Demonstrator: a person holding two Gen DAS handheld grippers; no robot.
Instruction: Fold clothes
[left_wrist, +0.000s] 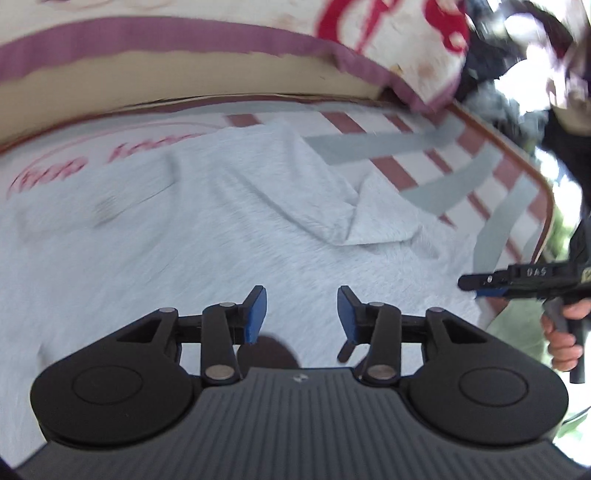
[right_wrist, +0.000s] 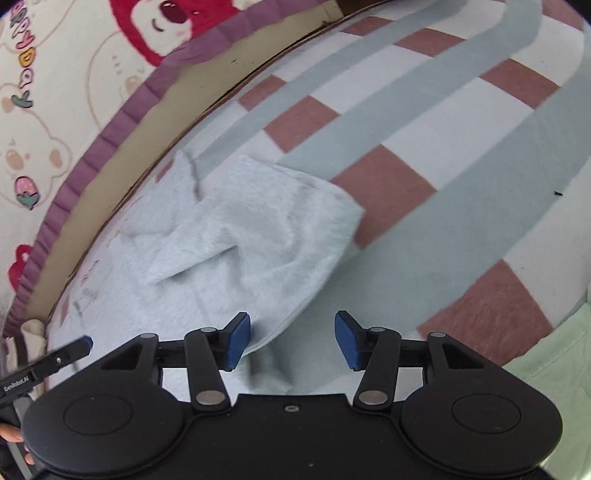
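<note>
A pale blue fluffy garment (left_wrist: 192, 236) lies spread on the checked bedsheet (left_wrist: 491, 173), with a folded-over flap toward its right side. My left gripper (left_wrist: 302, 314) hovers open over the garment's near part, nothing between its blue pads. In the right wrist view the same garment (right_wrist: 243, 236) fills the left middle, its rumpled edge ending on the checked bedsheet (right_wrist: 443, 155). My right gripper (right_wrist: 291, 341) stands open just above the garment's near edge. The right gripper (left_wrist: 469, 283) also shows from the side at the right of the left wrist view, held by a hand.
A cream quilt with red bear prints and a purple border (right_wrist: 85, 92) runs along the far edge of the bed, and the same quilt (left_wrist: 184, 40) crosses the top of the left wrist view. Pale green fabric (right_wrist: 554, 362) lies at the near right. A person's dark sleeve (left_wrist: 569, 140) is at the right.
</note>
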